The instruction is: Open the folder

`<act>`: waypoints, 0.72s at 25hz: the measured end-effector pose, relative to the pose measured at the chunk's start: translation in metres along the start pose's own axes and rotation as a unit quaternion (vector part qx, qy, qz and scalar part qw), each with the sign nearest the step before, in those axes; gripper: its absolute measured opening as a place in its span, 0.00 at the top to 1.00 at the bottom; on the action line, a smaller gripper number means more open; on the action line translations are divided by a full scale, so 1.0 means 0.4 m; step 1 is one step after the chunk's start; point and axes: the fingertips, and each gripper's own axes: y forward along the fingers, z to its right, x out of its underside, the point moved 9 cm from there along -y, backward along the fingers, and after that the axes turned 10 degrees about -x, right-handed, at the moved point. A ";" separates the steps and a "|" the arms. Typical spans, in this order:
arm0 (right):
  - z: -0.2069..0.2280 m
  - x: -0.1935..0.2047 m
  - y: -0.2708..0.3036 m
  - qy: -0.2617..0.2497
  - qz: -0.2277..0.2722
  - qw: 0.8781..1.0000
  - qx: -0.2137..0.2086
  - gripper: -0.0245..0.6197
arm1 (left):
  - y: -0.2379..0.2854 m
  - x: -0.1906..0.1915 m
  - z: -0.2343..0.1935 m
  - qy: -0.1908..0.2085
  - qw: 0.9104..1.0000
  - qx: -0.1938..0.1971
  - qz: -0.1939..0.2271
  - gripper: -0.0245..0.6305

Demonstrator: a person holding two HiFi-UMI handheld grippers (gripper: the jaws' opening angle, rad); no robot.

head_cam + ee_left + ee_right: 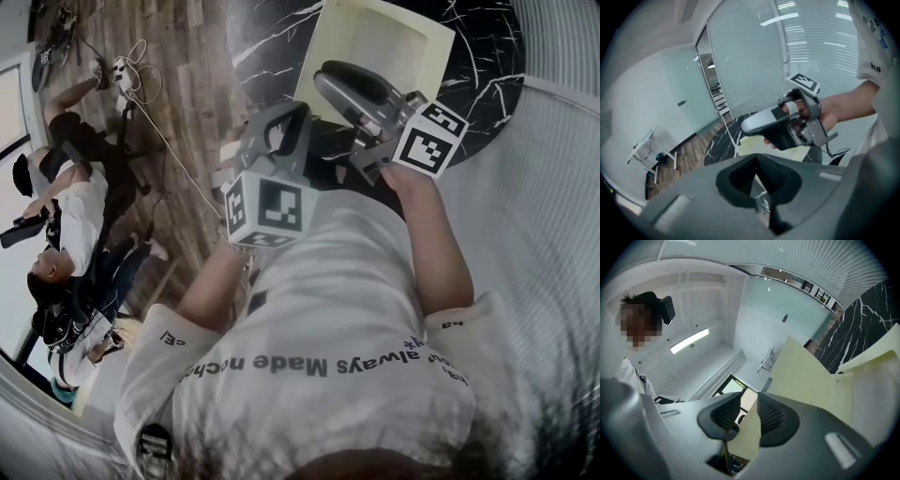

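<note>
Pale yellow folder (375, 42) lying on black marble tabletop (267, 28), cover partly lifted. Cover edge pinched between right tongs (749, 399). Left tongs (757, 161) closed at tips, empty, held above tabletop beside right tongs.

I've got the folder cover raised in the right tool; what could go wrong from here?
The right tool pinches the thin folder cover near its edge; it may slip and flop shut. The left tool holds nothing down, so the whole folder could lift or slide on the marble table. The tools sit close together and might bump.
</note>
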 end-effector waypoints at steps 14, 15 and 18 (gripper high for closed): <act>-0.100 -0.060 -0.071 -0.132 -0.018 0.987 0.094 0.86 | 0.023 0.103 -0.099 -0.004 0.995 -0.079 -0.056 0.96; -0.107 -0.066 -0.075 -0.140 -0.019 0.985 0.098 0.86 | 0.031 0.116 -0.106 -0.003 0.994 -0.085 -0.063 0.96; -0.130 -0.087 -0.093 -0.165 -0.019 0.980 0.112 0.87 | 0.066 0.159 -0.125 0.000 0.991 -0.100 -0.088 0.96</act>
